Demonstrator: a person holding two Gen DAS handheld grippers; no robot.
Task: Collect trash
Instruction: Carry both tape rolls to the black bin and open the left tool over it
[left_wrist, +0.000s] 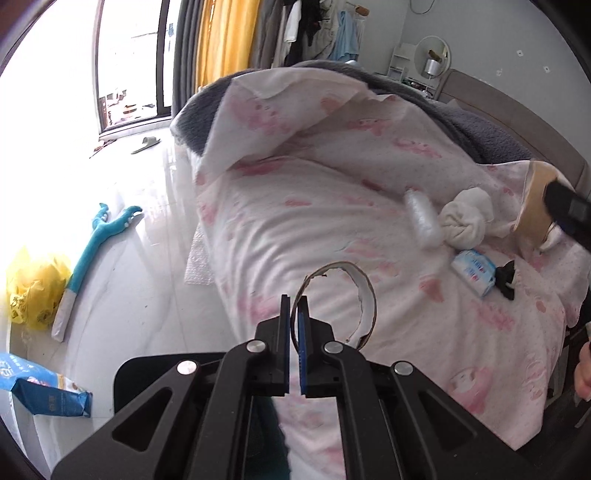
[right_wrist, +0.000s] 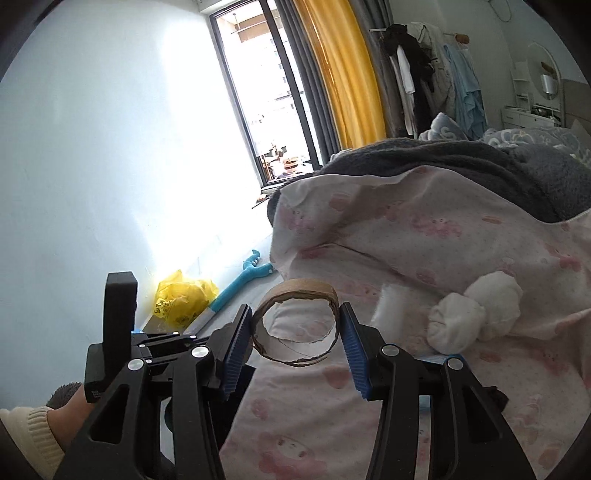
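My left gripper is shut on the wall of a torn brown cardboard tape ring and holds it above the pink-patterned bedspread. My right gripper is shut on a second cardboard tape ring, squeezed across its width and held above the bed. The right gripper also shows at the right edge of the left wrist view with its ring. On the bed lie a clear plastic wrap roll, a white balled cloth, a blue tissue pack and a small black item.
A yellow plastic bag lies on the floor by the wall. A teal plush toy, a blue packet and bubble wrap lie on the floor. A grey blanket covers the far bed.
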